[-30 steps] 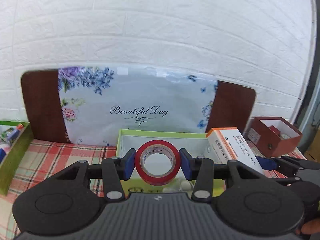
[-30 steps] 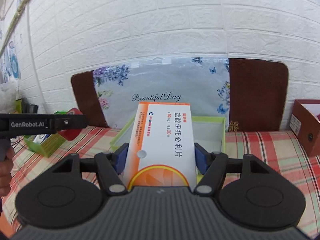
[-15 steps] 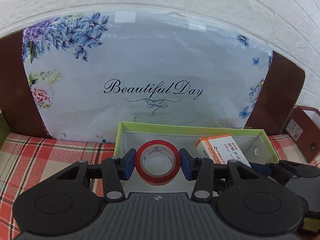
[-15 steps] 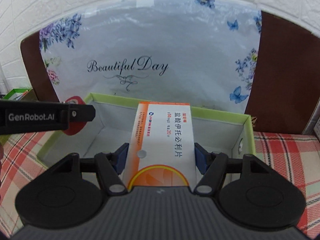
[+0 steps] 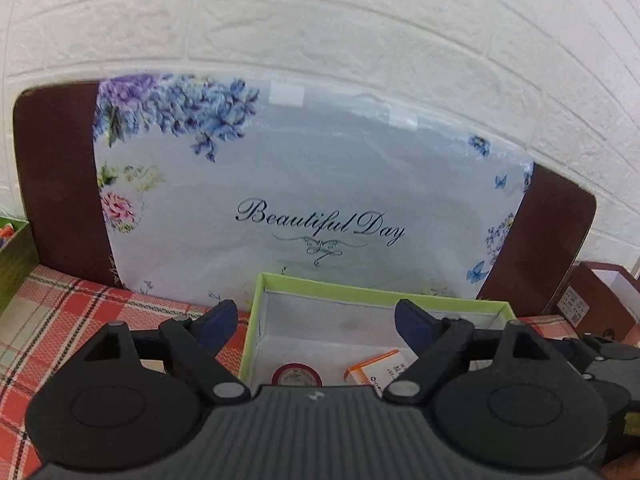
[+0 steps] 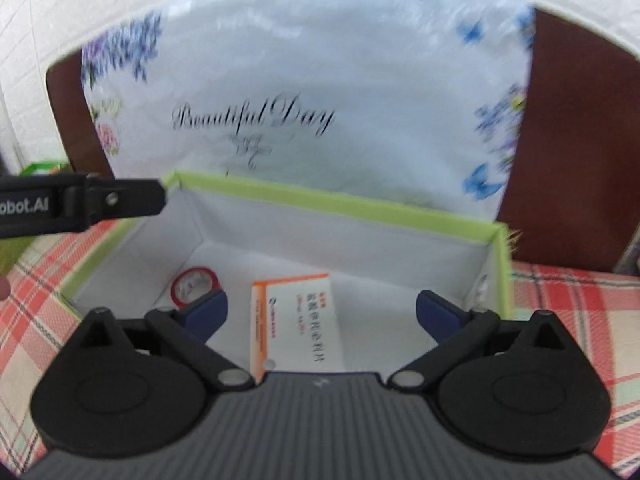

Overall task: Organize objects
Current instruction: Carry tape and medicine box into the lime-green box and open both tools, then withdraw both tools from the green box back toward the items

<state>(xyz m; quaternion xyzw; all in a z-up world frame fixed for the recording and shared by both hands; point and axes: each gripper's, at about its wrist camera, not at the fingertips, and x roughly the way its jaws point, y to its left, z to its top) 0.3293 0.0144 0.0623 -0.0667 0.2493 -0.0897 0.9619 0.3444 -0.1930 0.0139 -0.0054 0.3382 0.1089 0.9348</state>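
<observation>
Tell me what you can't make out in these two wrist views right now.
- Red tape roll, left wrist view: lower part hidden behind the gripper body.
- Medicine carton, right wrist view: small print blurred; near end cut off by the gripper body.
- Green-rimmed box: near wall hidden in both views.
- Brown box, left wrist view: cut off at the right edge, contents unseen.
- Left green bin: mostly out of frame.

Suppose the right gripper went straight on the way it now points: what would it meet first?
Most likely the orange-and-white medicine box, lying on the floor of the green-rimmed box directly ahead between the open right gripper jaws, which have just opened. Depth is blurred, so take this as probable.
</observation>
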